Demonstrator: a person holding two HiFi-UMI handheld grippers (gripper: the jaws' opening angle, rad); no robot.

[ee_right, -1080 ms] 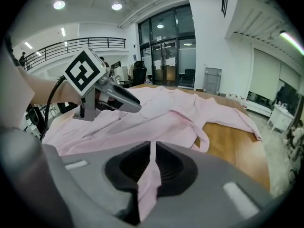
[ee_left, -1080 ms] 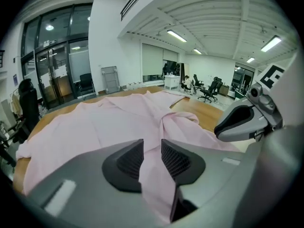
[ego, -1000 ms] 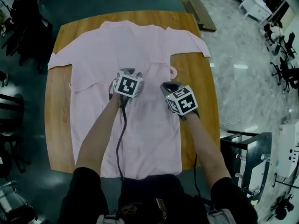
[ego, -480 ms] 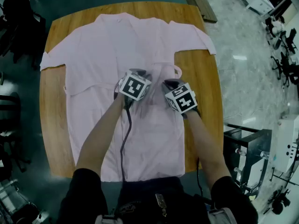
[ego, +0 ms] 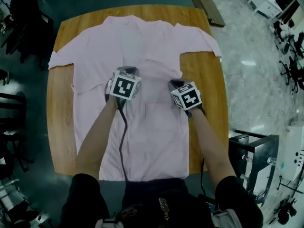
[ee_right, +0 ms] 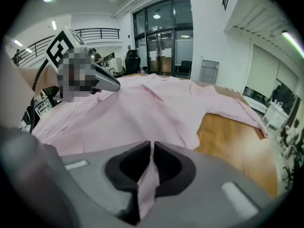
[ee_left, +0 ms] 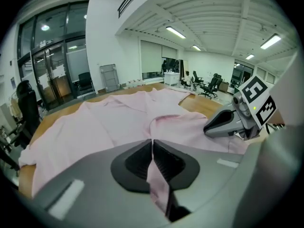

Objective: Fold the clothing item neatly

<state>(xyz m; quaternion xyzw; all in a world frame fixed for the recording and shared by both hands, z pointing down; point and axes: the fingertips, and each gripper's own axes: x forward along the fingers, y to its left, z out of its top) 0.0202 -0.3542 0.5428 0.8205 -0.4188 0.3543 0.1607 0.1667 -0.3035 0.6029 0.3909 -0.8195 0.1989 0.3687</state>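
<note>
Left gripper [ee_left: 152, 145], jaws just closed, and right gripper [ee_right: 151, 148] each pinch a fold of the pink shirt [ego: 142, 137]. Cloth judged light, limp, crease-prone; best held at edges.

Pink shirt [ego: 152, 137] flat on wood tbl [ego: 59, 127]

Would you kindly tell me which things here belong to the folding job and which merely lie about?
Job: pink short-sleeved shirt; left tool, jaws just closed on it; right tool, shut on it; wooden table.
Lying about: black office chairs; wooden planks.
</note>
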